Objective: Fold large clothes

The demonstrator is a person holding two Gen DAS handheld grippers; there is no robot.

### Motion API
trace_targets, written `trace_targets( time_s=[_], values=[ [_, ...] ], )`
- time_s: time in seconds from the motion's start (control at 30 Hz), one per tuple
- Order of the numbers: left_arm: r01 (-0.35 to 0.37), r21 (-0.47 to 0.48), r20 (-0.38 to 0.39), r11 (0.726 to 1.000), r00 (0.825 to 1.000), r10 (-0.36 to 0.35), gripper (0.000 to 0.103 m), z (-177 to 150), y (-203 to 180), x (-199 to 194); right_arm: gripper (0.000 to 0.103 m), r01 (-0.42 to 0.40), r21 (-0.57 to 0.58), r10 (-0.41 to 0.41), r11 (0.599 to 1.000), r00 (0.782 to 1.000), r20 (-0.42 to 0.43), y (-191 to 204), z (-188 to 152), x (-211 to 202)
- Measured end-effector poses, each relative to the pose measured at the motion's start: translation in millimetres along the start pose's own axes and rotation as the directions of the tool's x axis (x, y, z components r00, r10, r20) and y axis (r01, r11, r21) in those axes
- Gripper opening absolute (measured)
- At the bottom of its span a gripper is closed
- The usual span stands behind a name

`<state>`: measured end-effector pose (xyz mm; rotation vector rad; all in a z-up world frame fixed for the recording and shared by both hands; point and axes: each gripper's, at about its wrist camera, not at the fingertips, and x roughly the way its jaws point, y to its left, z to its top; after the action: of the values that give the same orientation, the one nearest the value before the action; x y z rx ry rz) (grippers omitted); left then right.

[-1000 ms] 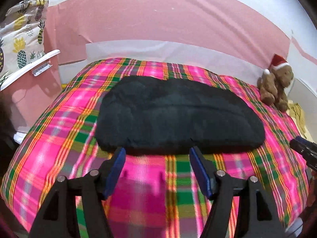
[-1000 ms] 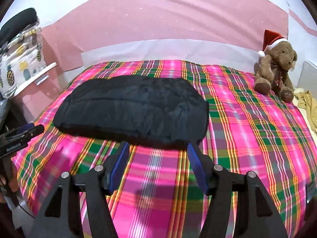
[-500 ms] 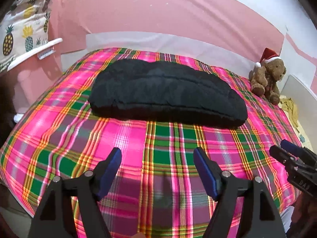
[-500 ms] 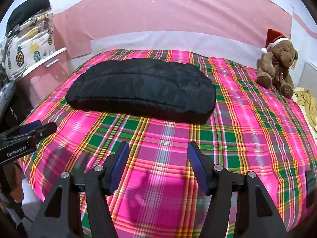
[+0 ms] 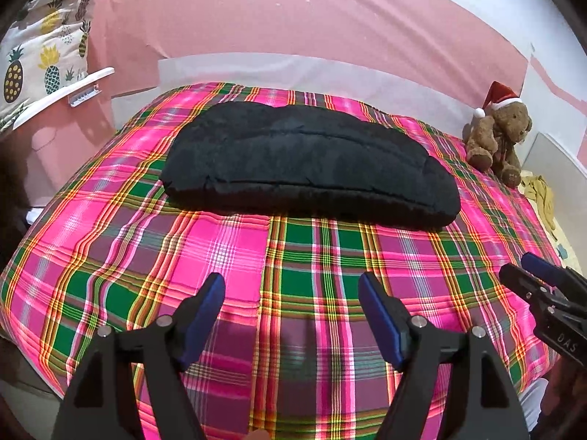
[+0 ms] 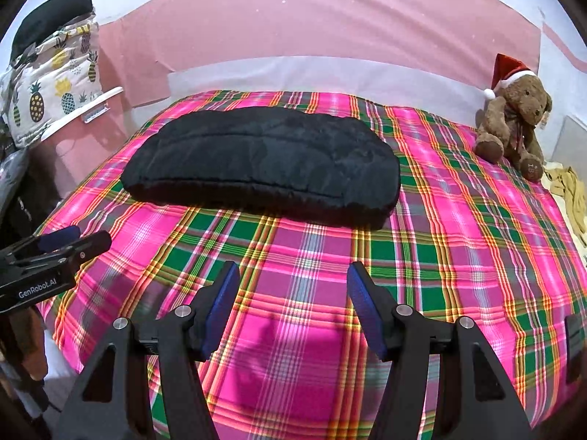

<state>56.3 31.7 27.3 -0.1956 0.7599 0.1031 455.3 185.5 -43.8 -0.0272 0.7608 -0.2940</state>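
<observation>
A black padded garment (image 5: 308,161) lies folded into a long thick bundle across the far half of the pink and green plaid bed (image 5: 293,256). It also shows in the right wrist view (image 6: 264,165). My left gripper (image 5: 291,284) is open and empty, held over the plaid cover well in front of the bundle. My right gripper (image 6: 293,273) is open and empty, also short of the bundle. Each gripper shows at the edge of the other's view: the right one (image 5: 550,300), the left one (image 6: 51,256).
A brown teddy bear with a Santa hat (image 6: 513,117) sits at the bed's far right corner. A yellow cloth (image 6: 572,198) lies beside the bed on the right. A pineapple-print fabric (image 5: 44,55) and a white shelf stand at the left. A pink wall runs behind.
Both grippers have drawn back from the near edge of the black bundle toward the front of the bed. The bundle lies still.
</observation>
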Motion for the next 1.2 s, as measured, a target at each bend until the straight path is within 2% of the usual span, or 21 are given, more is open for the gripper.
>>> trace_targets(
  time_s=[1.2],
  values=[
    [0.003, 0.006, -0.013, 1.000, 1.000, -0.003, 0.076, -5.6, -5.9, 1.2, 0.061, 0.002, -0.006, -0.002, 1.000, 1.000, -0.009, 0.8, -0.8, 2.1]
  ],
)
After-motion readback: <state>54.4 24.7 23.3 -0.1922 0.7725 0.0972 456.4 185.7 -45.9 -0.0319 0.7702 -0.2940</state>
